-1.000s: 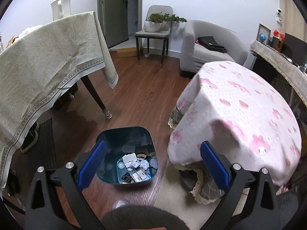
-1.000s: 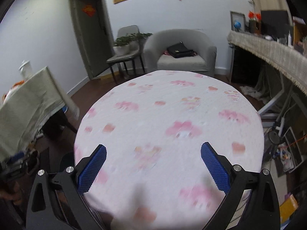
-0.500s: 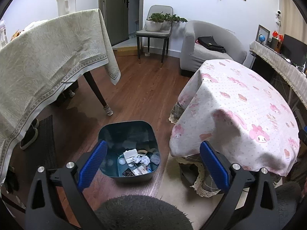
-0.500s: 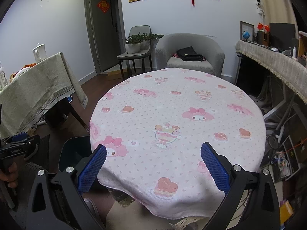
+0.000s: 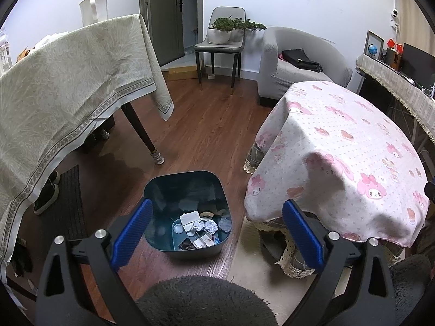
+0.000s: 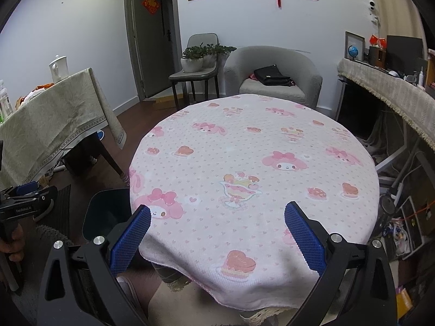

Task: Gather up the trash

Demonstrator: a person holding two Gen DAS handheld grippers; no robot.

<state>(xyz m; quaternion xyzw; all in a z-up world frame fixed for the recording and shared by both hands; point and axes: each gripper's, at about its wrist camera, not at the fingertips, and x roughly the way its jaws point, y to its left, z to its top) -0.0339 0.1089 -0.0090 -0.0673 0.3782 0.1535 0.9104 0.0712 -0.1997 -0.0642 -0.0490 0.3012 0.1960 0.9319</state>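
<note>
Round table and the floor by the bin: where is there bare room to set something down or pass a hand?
The pink tablecloth top is bare all over. Open wood floor lies between the beige-clothed table, the bin and the round table. The bin's near end is crowded with trash; its far end looks bare. The desk at right is cluttered.

We see the left gripper point(image 5: 217, 225) spread wide, empty, above the bin point(image 5: 187, 187) on the floor. Crumpled paper point(image 5: 204, 226) and scraps lie in its near half. Round table point(image 5: 339, 146) just right of it.
</note>
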